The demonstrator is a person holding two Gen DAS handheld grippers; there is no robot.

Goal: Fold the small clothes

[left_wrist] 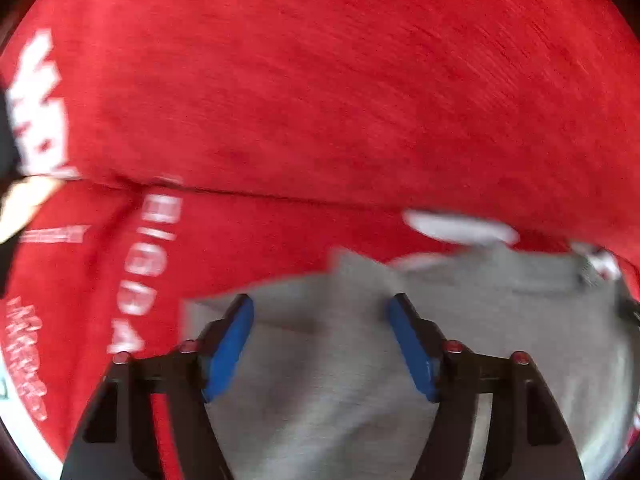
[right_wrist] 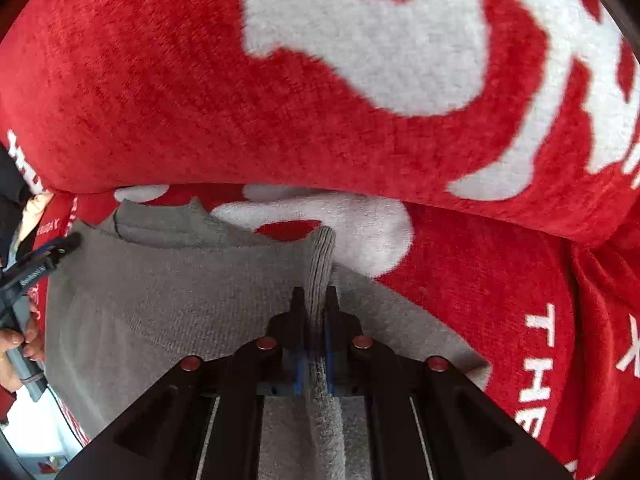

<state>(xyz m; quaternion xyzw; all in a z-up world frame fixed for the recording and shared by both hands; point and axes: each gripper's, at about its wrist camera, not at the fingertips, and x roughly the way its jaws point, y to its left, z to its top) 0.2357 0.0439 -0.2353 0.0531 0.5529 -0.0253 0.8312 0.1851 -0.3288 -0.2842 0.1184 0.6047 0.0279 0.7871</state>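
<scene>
Grey knitwear, a small grey garment, lies spread on a red blanket with white lettering, and both hand-held grippers work at it from the near side. The right gripper is pressed together on a ribbed strip of the garment, a cuff or hem edge by the look of it, which stands up between the fingers and runs straight away from the camera along the gripper's own axis. The rest of the cloth spreads out to the left of that pinch, so the garment's bulk lies toward the left gripper's side.

In the left wrist view, which is blurred, the left gripper is spread wide with blue pads showing, and grey fabric lies directly below and between the fingers; a raised peak of cloth sits just ahead of the tips. Whether the pads touch the cloth I cannot tell. From the right wrist view that same gripper appears at the garment's far left edge, held by a hand.

My judgement is that the coming fold turns on the right gripper carrying its pinched edge leftward across the body, since the right one alone has a hold, while the left one is nearer the free edge and would need to close first
</scene>
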